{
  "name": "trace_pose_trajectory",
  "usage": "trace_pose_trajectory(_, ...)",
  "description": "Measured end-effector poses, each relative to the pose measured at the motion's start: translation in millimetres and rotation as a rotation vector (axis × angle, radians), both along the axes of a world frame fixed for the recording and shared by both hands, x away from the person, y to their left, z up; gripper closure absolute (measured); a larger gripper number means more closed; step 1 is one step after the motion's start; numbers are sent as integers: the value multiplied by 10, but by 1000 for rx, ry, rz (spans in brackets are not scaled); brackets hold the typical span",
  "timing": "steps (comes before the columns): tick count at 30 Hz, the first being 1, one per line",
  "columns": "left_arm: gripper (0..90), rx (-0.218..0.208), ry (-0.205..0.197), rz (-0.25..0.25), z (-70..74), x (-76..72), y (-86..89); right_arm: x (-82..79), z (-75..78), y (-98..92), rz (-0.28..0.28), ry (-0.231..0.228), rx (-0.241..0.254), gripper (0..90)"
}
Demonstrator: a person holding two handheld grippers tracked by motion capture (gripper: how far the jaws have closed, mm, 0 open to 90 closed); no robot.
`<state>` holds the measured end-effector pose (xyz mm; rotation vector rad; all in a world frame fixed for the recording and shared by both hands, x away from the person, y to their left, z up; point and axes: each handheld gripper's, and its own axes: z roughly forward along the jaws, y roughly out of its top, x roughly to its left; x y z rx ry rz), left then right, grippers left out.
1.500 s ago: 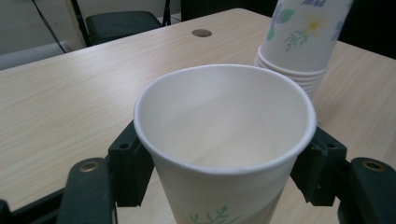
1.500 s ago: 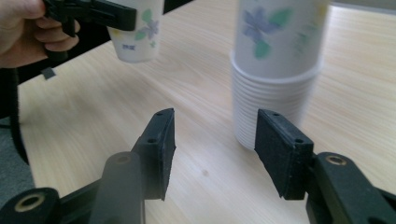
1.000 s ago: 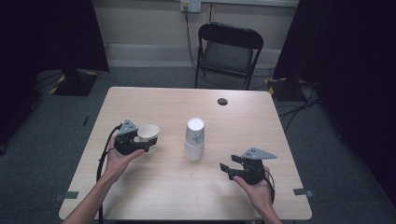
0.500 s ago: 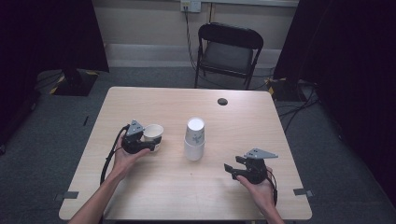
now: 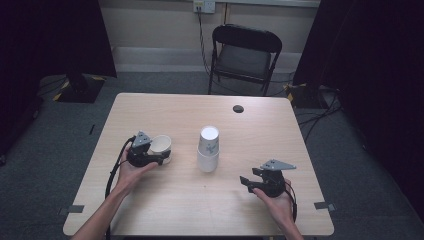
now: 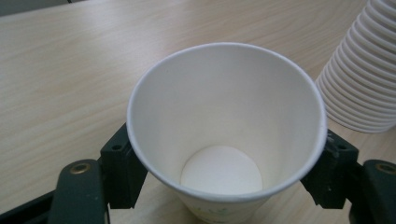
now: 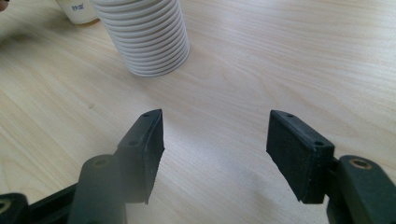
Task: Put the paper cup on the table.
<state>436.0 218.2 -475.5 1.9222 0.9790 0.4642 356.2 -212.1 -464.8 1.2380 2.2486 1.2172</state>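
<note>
White paper cup (image 6: 224, 135), one piece, standing upright on the desk (image 5: 165, 115) with its mouth up, left of centre and near the person's side; in the left gripper view its rim spreads between the two black jaws and its bottom is bare inside.

Left hand-held gripper (image 5: 159, 156): lies low over the desk beside the cup, jaws flanking it on both sides. The jaws have just been opening with the cup between them (whether the pads still touch the wall cannot be told, as the rim hides them).

Stack of paper cups (image 5: 208, 149): white, nested upside down, standing at the middle of the desk, near the single cup but apart from it.

Right hand-held gripper (image 5: 246, 181): held by the right hand near the desk's right front, released, jaws wide with bare wood between them, pointing toward the stack and well short of it.

Small dark round thing (image 5: 238, 108): on the far part of the desk.

Black folding chair (image 5: 245, 52): behind the desk.
</note>
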Motion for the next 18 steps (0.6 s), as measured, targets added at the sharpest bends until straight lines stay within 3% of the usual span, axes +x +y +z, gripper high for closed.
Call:
trace_pose_trajectory(2,261,8,9,-6,-5,-1,-1,0,-9,0,-1,6,-1,370)
trace_pose_trajectory(4,166,-5,40,12,-20,-3,-14,-1,-22,-3,-2,9,-7,363)
trace_pose_trajectory(10,158,16,51,44,9,-44,-2,-7,-2,-30,-11,-1,1,346)
trace_pose_trajectory(14,158,17,52,23,63,-125,58,-4,-1,-88,-26,2,-1,314)
trace_pose_trajectory(18,158,43,68,34,139,-229,126,7,-11,-137,-43,6,-7,294)
